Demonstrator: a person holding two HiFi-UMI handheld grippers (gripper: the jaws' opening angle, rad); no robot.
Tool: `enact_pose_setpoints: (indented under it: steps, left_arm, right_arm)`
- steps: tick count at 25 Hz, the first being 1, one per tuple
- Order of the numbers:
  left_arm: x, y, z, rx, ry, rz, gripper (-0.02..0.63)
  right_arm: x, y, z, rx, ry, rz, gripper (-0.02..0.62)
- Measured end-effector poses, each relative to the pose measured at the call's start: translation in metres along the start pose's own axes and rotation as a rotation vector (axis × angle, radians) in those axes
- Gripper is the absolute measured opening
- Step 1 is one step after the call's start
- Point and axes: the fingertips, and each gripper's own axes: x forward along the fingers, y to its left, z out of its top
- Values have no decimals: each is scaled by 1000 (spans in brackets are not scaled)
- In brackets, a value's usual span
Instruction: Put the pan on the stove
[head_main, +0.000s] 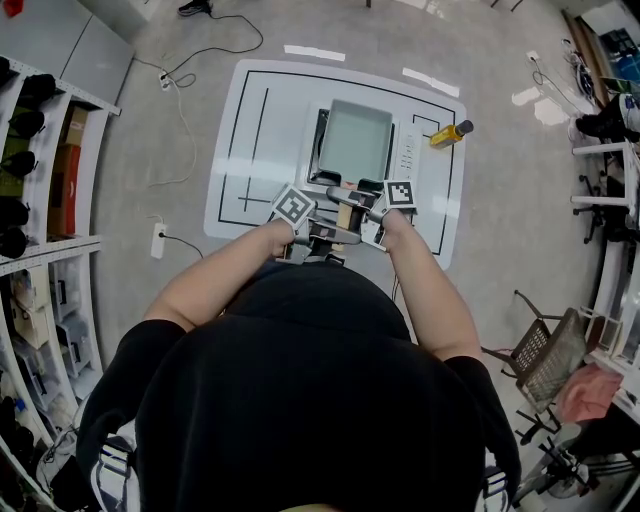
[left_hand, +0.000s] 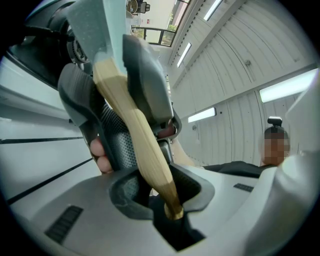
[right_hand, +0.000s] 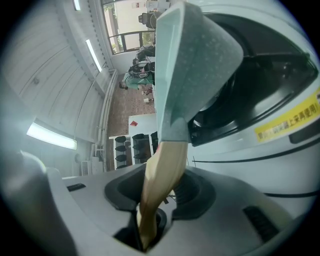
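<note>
The pan (head_main: 355, 140), square and pale green, is held out in front of the person by its wooden handle (head_main: 345, 215), with both grippers on that handle. In the head view the pan's body covers most of the stove (head_main: 408, 152). Only the stove's dark edge at the left and its control strip at the right show past it. The stove sits on the white bench (head_main: 250, 110), which is marked with black lines.

In the left gripper view, the left gripper (left_hand: 167, 195) has its jaws clamped on the handle near its free end. The handle rises from between them toward the pan's body at the top of the view. Further up the same handle, the right gripper's dark jaws are closed round it, and fingertips (left_hand: 102, 162) of a hand show just beside them.

In the right gripper view, the right gripper (right_hand: 150, 210) has its jaws pressed on the handle, which passes straight between them. The pan's speckled underside faces the stove's black top and white casing, which carries a yellow sticker (right_hand: 290, 117). A narrow gap seems to lie between pan and stove, though I cannot tell for certain whether they touch.

A yellow bottle (head_main: 450, 132) with a dark cap lies on the bench just beside the stove's far right corner, apart from the pan.
</note>
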Motion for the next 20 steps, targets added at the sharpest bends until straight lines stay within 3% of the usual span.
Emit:
enact_pose_setpoints:
  steps: [7, 10, 13, 16, 20]
  left_arm:
    - [2, 3, -2, -23, -5, -19, 100]
    - [0, 8, 1, 38, 13, -4, 100]
    - [1, 11, -2, 1, 10, 1, 98]
    - [-3, 20, -3, 33, 26, 39, 98]
    - [-2, 25, -5, 16, 27, 57, 94]
  right_arm:
    - [1, -6, -2, 3, 9, -5, 138]
    - [1, -9, 1, -5, 10, -11, 138]
    - [0, -10, 0, -4, 8, -10, 135]
    - [1, -12, -1, -8, 9, -12, 133]
    - [0, -16, 0, -17, 10, -11, 132]
